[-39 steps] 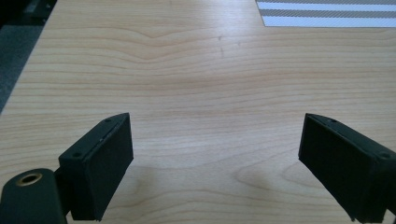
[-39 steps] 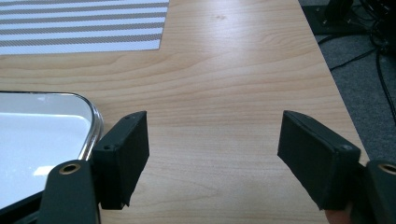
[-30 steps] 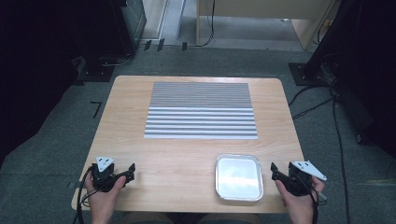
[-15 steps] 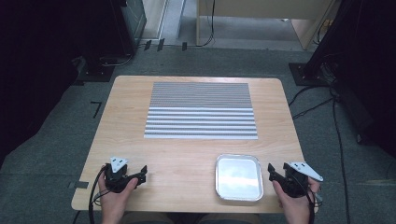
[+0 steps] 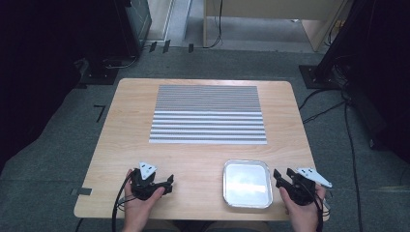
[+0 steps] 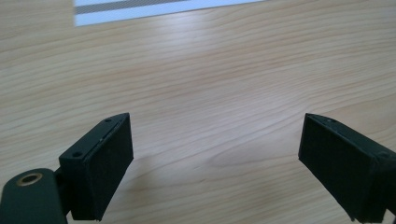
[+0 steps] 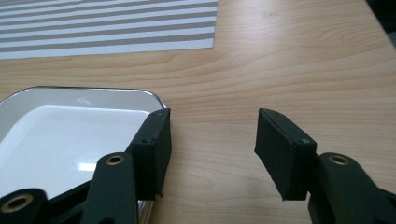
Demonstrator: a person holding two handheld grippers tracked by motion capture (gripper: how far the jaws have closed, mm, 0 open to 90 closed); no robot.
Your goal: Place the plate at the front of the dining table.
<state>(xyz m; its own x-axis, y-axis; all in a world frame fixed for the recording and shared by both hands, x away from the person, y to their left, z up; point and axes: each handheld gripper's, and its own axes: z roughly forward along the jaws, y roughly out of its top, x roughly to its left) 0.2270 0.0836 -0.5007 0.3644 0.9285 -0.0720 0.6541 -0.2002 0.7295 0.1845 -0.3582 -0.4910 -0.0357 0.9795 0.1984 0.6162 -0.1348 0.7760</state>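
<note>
A striped grey-and-white mat [image 5: 208,114] lies across the middle of the wooden table [image 5: 125,145]. An empty, shiny metal tray [image 5: 246,182] sits near the front edge, right of centre. My left gripper [image 5: 168,183] is held low at the front left, jaws pointing right, open over bare wood [image 6: 215,149]. My right gripper [image 5: 282,175] is just right of the tray and open. In the right gripper view [image 7: 212,149] its left jaw overlaps the rim of the tray [image 7: 70,135]. Nothing is between either pair of jaws.
The mat's near corner [image 6: 140,7] shows ahead of the left gripper, and the mat's edge [image 7: 107,28] lies beyond the tray. Cables [image 5: 338,96] run over the grey carpet at the right. Dark equipment stands around the table.
My left gripper has slid to the right along the front edge, toward the tray. My right gripper has shifted only slightly left. Both have stayed open.
</note>
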